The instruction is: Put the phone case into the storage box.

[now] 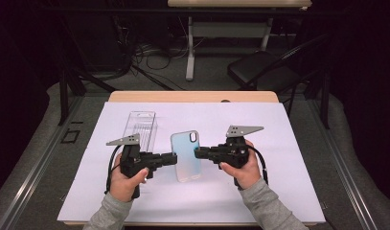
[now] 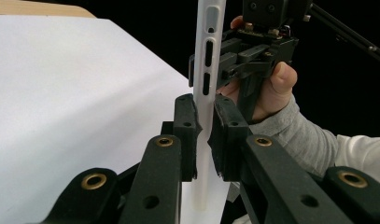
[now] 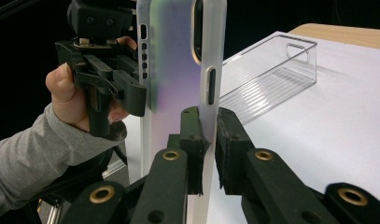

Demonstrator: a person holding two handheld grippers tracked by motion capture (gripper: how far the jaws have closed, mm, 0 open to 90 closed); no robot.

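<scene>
A translucent iridescent phone case (image 1: 186, 155) hangs above the white mat, gripped from both sides. My left gripper (image 1: 174, 158) is shut on the case's left edge; in the left gripper view the thin white rim (image 2: 205, 93) runs upright between the pads (image 2: 186, 126). My right gripper (image 1: 197, 153) is shut on the right edge, and the right gripper view has the case (image 3: 171, 70) standing upright between its jaws, button cutouts facing me. The other hand and its gripper (image 3: 103, 70) hold the far side there.
A clear plastic box (image 1: 140, 127) lies on the white mat (image 1: 279, 182) behind the left gripper, also seen as the clear box (image 3: 271, 74) in the right gripper view. The wooden table edge (image 1: 192, 97) runs along the back. A folding chair (image 1: 262, 69) and desk legs stand beyond.
</scene>
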